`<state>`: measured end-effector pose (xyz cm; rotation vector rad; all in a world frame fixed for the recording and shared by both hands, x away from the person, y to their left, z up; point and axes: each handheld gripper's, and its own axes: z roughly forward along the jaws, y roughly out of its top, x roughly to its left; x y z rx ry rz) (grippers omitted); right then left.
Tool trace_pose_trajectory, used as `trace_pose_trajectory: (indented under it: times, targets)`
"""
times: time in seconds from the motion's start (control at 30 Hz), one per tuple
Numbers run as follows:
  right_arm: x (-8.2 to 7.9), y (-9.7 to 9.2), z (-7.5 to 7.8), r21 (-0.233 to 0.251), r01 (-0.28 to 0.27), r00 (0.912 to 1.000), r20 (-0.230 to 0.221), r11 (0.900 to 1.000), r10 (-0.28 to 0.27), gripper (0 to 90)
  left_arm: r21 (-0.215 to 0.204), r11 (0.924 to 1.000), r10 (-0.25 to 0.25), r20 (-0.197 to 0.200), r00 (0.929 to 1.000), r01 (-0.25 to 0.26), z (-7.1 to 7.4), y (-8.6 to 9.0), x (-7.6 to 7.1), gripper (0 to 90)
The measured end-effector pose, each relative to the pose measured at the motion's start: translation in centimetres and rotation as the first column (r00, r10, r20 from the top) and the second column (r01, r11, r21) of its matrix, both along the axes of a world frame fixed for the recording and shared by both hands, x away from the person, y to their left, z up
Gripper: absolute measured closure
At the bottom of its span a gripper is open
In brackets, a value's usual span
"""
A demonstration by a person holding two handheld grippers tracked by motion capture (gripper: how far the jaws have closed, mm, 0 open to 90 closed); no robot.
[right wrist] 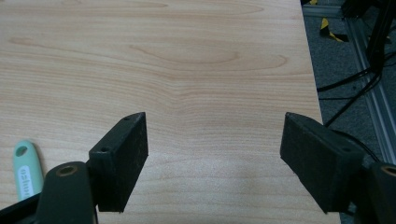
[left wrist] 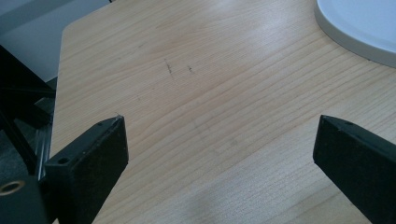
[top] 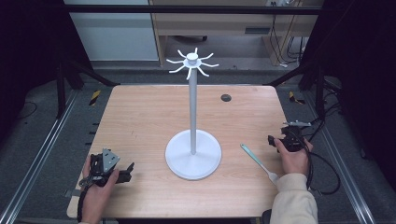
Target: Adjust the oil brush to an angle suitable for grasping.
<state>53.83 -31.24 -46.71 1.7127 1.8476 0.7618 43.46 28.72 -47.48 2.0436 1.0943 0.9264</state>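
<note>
1. Pale wood grain runs across the table, where a person holds a black gripper in each hand at the near corners.
2. At the near left edge lies the left gripper, held in the left hand and tipped on its side, pointing toward the middle of the table. In the left gripper view its jaws stand wide apart over bare wood, with nothing between them.
3. At the near right edge the right hand holds the right gripper. In the right gripper view its jaws are likewise spread wide over the table's right margin, holding nothing.
4. Just left of the right hand lies a fork, flat on the wood, its mint-green handle pointing away and its white tines toward the person. The handle tip shows beside the jaw in the right gripper view.
5. Between the two grippers, a little farther back, stands a white stand: round base, upright pole, a ring of curved hooks on top.
6. Farther back on the table sits a small dark round cap.
</note>
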Motion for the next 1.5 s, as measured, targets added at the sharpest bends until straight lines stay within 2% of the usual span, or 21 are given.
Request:
trace_pose_trajectory:
  times: [0.17, 0.27, 0.4, 0.43, 0.47, 0.53, 0.57, 0.6, 0.63, 0.7, 0.77, 0.8, 0.83, 0.87, 0.93, 0.97, 1.03, 1.1, 1.23, 1.47, 1.5]
  targets:
    - [0.1, 0.2, -0.4, -0.028, -0.018, 0.9994, -0.030, 0.9995, 0.017, 27.1, 0.002, 1.0000, 0.001, 0.001, 1.0000, -0.001, 0.1, 0.0, 0.0, 2.9]
    - [0.0, 0.5, -0.5, -0.038, -0.046, 0.9983, -0.037, 0.9982, 0.045, 36.5, 0.008, 1.0000, -0.004, -0.002, 1.0000, 0.004, 0.1, -0.2, 0.0, 2.9]
    - [0.0, 1.1, -0.6, -0.056, -0.087, 0.9952, -0.049, 0.9947, 0.084, 44.8, 0.009, 1.0000, -0.003, -0.005, 1.0000, 0.003, 0.0, -0.1, 0.0, 2.9]
    - [0.0, 2.0, -0.6, -0.074, -0.130, 0.9903, -0.059, 0.9888, 0.125, 51.3, 0.006, 1.0000, -0.002, -0.002, 1.0000, 0.002, 0.0, -0.1, 0.0, 2.9]
    - [0.0, 2.0, -0.6, -0.074, -0.130, 0.9903, -0.059, 0.9888, 0.125, 51.3, 0.005, 1.0000, -0.001, -0.001, 1.0000, 0.001, 0.0, -0.1, 0.0, 2.9]
    - [0.0, 3.2, -0.5, -0.093, -0.180, 0.9825, -0.065, 0.9792, 0.174, 62.2, 0.004, 1.0000, 0.000, 0.001, 1.0000, 0.000, 0.0, -0.1, 0.0, 2.9]
    - [0.0, 3.2, -0.5, -0.093, -0.180, 0.9825, -0.065, 0.9792, 0.174, 62.2, 0.004, 1.0000, 0.000, 0.002, 1.0000, 0.000, 0.0, -0.1, 0.0, 2.9]
    - [0.0, 3.6, -0.4, -0.093, -0.197, 0.9794, -0.064, 0.9760, 0.192, 67.0, 0.007, 1.0000, -0.003, -0.001, 1.0000, 0.003, 0.0, -0.1, 0.0, 2.9]
    - [0.0, 4.3, -0.4, -0.081, -0.240, 0.9700, -0.060, 0.9674, 0.236, 74.5, 0.009, 0.9999, -0.004, -0.001, 1.0000, 0.004, 0.0, -0.1, 0.0, 2.9]
    - [0.0, 4.6, -0.4, -0.074, -0.252, 0.9670, -0.058, 0.9649, 0.248, 76.7, 0.010, 0.9999, -0.005, -0.001, 1.0000, 0.005, 0.0, -0.2, 0.0, 2.9]
    - [-0.1, 5.4, -0.7, -0.059, -0.303, 0.9513, -0.078, 0.9512, 0.298, 84.0, 0.012, 0.9999, -0.005, -0.001, 1.0000, 0.005, 0.0, -0.2, 0.0, 2.9]
    - [-0.1, 5.4, -0.7, -0.059, -0.303, 0.9513, -0.078, 0.9512, 0.298, 84.0, 0.012, 0.9999, -0.005, -0.001, 1.0000, 0.005, 0.0, -0.2, 0.0, 2.9]
    - [-0.1, 6.1, -0.9, -0.048, -0.331, 0.9413, -0.085, 0.9423, 0.327, 88.2, 0.012, 0.9999, -0.004, -0.001, 1.0000, 0.004, 0.0, -0.2, 0.0, 2.9]
    - [-0.1, 6.1, -0.9, -0.048, -0.331, 0.9413, -0.085, 0.9423, 0.327, 88.2, 0.011, 0.9999, -0.004, -0.001, 1.0000, 0.004, 0.0, -0.2, 0.0, 2.9]
    - [-0.2, 6.4, -0.9, -0.038, -0.353, 0.9327, -0.090, 0.9347, 0.349, 90.0, 0.011, 0.9999, -0.005, 0.000, 1.0000, 0.005, 0.0, -0.2, 0.0, 2.9]
    - [-0.2, 6.8, -0.9, -0.031, -0.375, 0.9241, -0.092, 0.9265, 0.371, 90.0, 0.012, 0.9999, -0.005, 0.000, 1.0000, 0.005, 0.0, -0.2, 0.0, 2.9]
    - [-0.2, 6.9, -0.9, -0.027, -0.381, 0.9214, -0.096, 0.9243, 0.377, 90.0, 0.011, 0.9999, -0.005, 0.000, 1.0000, 0.005, 0.0, -0.2, 0.0, 2.9]
    - [-0.2, 7.1, -1.1, -0.012, -0.393, 0.9148, -0.105, 0.9193, 0.390, 90.0, 0.012, 0.9999, -0.005, -0.001, 1.0000, 0.005, 0.0, -0.2, 0.1, 2.9]
    - [-0.1, 7.1, -1.3, -0.016, -0.391, 0.9152, -0.114, 0.9203, 0.387, 90.0, 0.011, 0.9999, -0.006, -0.001, 1.0000, 0.006, 0.0, -0.2, 0.1, 2.9]
    - [-0.1, 7.3, -1.6, 0.003, -0.417, 0.8999, -0.138, 0.9088, 0.414, 90.0, 0.011, 0.9999, -0.006, -0.001, 1.0000, 0.006, 0.0, -0.2, 0.1, 2.9]
    - [-0.1, 7.3, -1.6, 0.003, -0.417, 0.8999, -0.138, 0.9088, 0.414, 90.0, 0.011, 0.9999, -0.007, -0.002, 1.0000, 0.007, 0.0, -0.2, 0.1, 2.9]
